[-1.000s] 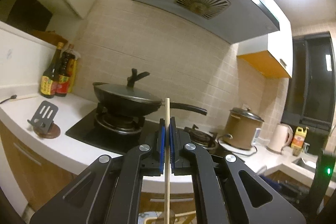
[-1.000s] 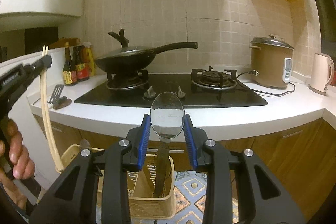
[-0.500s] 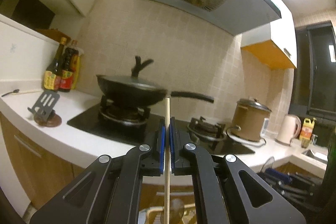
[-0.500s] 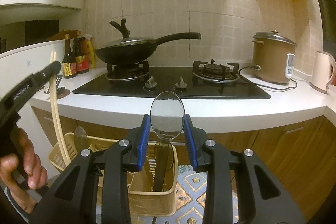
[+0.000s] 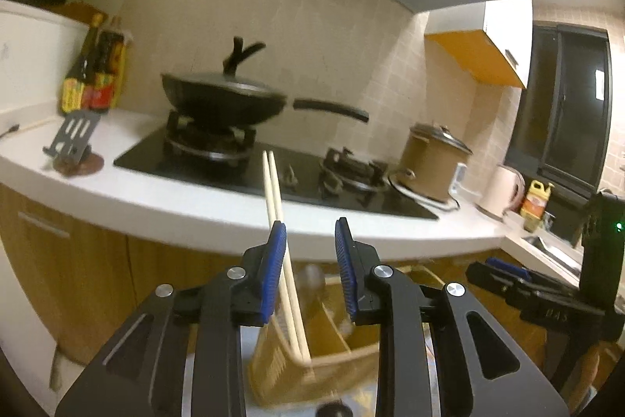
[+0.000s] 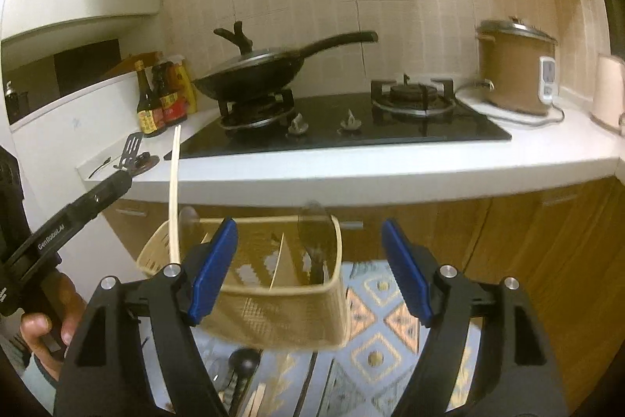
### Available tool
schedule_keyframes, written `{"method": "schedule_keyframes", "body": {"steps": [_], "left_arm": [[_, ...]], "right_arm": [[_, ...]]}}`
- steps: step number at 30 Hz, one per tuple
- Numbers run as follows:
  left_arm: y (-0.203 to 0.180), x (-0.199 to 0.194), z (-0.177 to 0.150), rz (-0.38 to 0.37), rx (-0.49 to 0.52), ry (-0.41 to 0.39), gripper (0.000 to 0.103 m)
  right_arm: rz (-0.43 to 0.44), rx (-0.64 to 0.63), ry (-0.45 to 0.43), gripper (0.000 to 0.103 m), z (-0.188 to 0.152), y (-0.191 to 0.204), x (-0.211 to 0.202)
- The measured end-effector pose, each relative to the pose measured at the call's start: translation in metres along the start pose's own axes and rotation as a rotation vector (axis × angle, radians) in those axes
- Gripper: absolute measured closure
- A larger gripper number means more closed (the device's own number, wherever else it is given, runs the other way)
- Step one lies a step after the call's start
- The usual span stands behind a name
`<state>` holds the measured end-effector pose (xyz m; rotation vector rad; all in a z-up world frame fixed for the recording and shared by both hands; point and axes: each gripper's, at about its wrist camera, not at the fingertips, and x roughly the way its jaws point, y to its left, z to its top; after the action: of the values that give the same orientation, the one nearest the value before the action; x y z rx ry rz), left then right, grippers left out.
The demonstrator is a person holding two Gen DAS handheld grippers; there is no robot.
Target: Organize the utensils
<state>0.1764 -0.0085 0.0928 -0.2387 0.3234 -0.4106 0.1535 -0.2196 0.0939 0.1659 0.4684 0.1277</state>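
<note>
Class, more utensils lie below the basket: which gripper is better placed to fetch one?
Right gripper, probably: nothing between its opening jaws. The left gripper still has chopsticks leaning between its own.

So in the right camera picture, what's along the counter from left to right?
Sauce bottles → wok → empty burner → brown cooker → kettle.
</note>
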Motion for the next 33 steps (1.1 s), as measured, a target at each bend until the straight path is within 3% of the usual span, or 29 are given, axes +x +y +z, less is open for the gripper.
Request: {"method": "schedule_keyframes", "body": {"steps": [6, 9, 10, 13, 25, 27, 28, 30, 33], "left_arm": [[0.012, -0.023, 0.001, -0.014, -0.044, 0.034, 0.079], [0.012, -0.026, 0.011, -0.011, -0.029, 0.04, 0.076], [0.012, -0.024, 0.015, -0.017, -0.031, 0.042, 0.071], [0.022, 0.0, 0.031, -0.079, -0.062, 0.109, 0.056], [0.058, 0.101, 0.036, -0.132, -0.146, 0.303, 0.056], [0.06, 0.109, 0.035, -0.153, -0.154, 0.309, 0.064], [0.061, 0.112, 0.034, -0.166, -0.16, 0.308, 0.081], [0.062, 0.112, 0.033, -0.183, -0.161, 0.306, 0.096], [0.057, 0.095, 0.036, -0.175, -0.122, 0.223, 0.102]], "right_arm": [[0.023, 0.041, 0.041, 0.031, -0.006, -0.004, -0.029], [0.033, 0.04, 0.035, 0.031, -0.008, -0.002, -0.042], [0.038, 0.039, 0.034, 0.031, -0.009, -0.001, -0.045], [0.05, 0.03, 0.031, 0.031, -0.009, 0.001, -0.054], [0.055, 0.02, 0.07, 0.031, -0.015, -0.008, -0.034], [0.057, 0.024, 0.079, 0.031, -0.017, -0.01, -0.028], [0.059, 0.026, 0.082, 0.031, -0.018, -0.01, -0.026], [0.062, 0.026, 0.085, 0.031, -0.02, -0.01, -0.023], [0.065, 0.029, 0.087, 0.031, -0.022, -0.011, -0.022]]}}
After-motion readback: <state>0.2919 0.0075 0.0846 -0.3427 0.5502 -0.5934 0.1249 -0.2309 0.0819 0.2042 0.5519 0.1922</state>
